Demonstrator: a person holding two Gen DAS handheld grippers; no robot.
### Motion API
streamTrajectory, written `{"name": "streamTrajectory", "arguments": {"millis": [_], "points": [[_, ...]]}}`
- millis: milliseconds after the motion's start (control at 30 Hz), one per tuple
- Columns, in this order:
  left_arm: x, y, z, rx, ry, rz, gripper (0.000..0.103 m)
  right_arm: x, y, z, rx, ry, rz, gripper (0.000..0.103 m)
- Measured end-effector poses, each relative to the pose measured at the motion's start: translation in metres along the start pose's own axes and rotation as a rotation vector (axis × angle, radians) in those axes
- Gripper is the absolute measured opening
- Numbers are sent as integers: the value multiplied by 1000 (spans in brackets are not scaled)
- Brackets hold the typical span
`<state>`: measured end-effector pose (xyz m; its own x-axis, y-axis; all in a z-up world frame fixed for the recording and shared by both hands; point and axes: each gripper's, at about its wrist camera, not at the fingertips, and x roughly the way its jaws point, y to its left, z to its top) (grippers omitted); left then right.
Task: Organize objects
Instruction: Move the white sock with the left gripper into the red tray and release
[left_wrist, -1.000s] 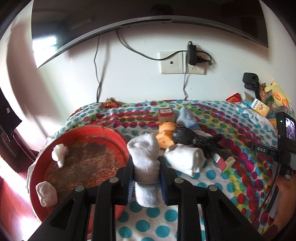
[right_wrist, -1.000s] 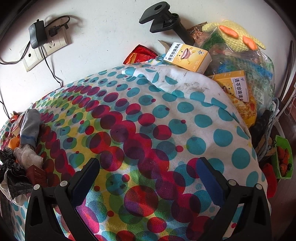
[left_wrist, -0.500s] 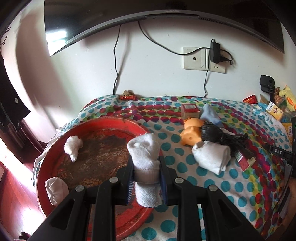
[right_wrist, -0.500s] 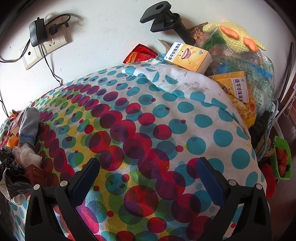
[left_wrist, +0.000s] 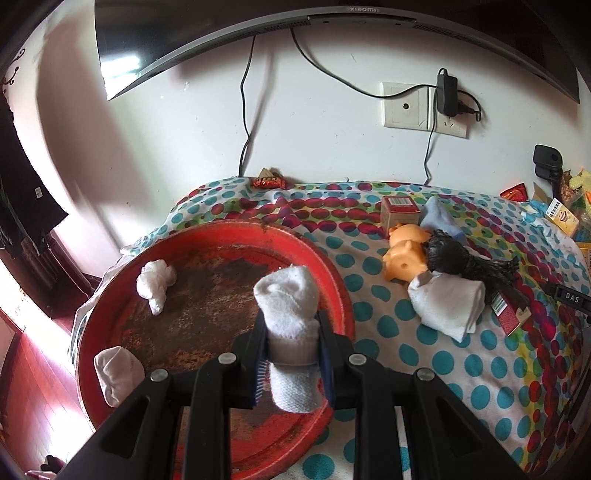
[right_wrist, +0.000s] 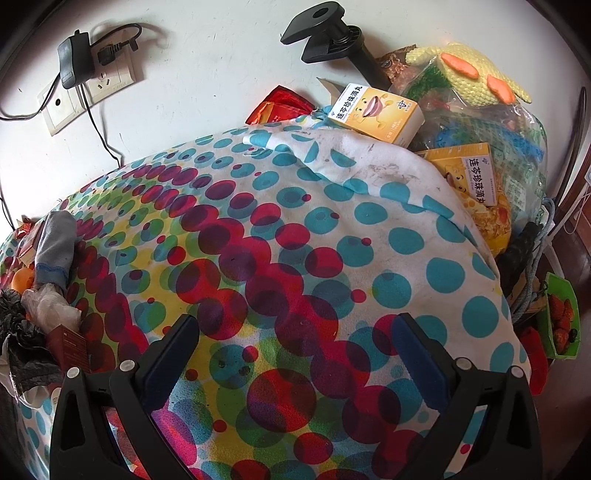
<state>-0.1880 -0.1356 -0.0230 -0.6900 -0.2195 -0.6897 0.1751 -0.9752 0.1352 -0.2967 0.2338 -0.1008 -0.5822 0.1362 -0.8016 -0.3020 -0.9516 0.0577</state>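
The rolled sock (left_wrist: 288, 306) is soft white terry cloth with a ribbed cuff. The red tray (left_wrist: 325, 266) is worn, its paint flaked to rough rusty brown. The spotted cover (right_wrist: 295, 258) is matt woven cloth. The pig toy (left_wrist: 402, 254) looks smooth, slightly glossy plastic. The medicine box (right_wrist: 376, 114) is glossy cardboard.

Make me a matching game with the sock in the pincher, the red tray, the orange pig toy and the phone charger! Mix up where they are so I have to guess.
Things:
1. rolled white sock
2. red tray
3. orange pig toy
4. black charger

Places:
A. plugged into the wall socket
B. lying on the dotted cloth beside a black bundle
C. pinched in the left gripper
D. holding two other white socks

Pairs: 1-C, 2-D, 3-B, 4-A
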Motion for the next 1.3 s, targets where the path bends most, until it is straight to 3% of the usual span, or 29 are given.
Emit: {"name": "streamTrajectory", "arguments": {"millis": [633, 1100, 1300], "points": [[26, 34, -8, -38, 64, 54, 24, 0, 1, 0, 0, 1, -3, 103], [61, 113, -27, -156, 169, 87, 24, 0, 1, -1, -1, 2, -6, 103], [72, 125, -28, -179, 195, 72, 24, 0, 0, -1, -2, 3, -6, 103]]}}
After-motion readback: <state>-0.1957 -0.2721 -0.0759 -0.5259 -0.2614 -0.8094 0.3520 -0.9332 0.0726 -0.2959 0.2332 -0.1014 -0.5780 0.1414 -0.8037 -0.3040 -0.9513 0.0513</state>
